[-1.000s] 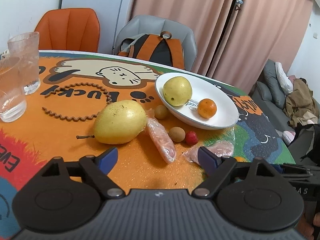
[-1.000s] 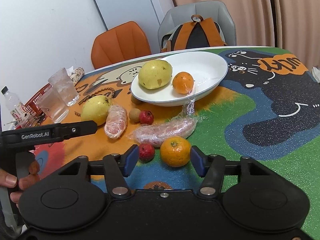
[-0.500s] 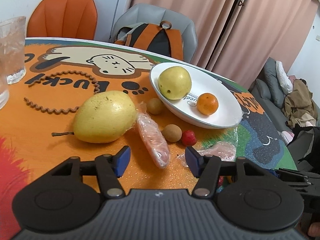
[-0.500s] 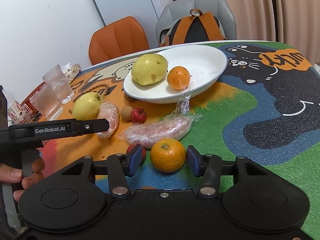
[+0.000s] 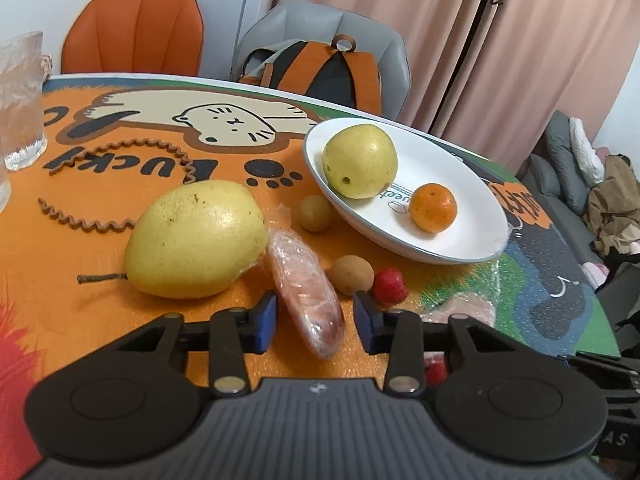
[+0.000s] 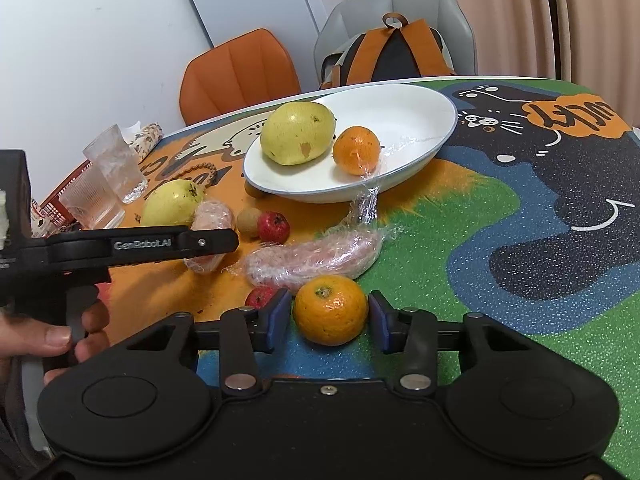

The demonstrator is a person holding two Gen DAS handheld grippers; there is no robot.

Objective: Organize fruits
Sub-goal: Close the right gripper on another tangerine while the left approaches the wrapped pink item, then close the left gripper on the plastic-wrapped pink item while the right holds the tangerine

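We bracket round orange tangerine (image 6: 330, 309) on table mat, right gripper (image 6: 330, 317) jaws wide, not touching. Firm, light, rolls; take across middle. Left gripper (image 5: 315, 320) wide around soft plastic-wrapped pink fruit (image 5: 306, 289); slippery film, squeeze gently.

Both tongs (left (image 5: 315, 322), right (image 6: 330, 321)) narrowed, advancing.

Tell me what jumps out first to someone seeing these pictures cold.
The white plate mid-table holds a yellow-green fruit and a small orange. Nearer, the right gripper brackets a loose orange, jaws open. The left gripper straddles a plastic-wrapped fruit beside a big yellow fruit.
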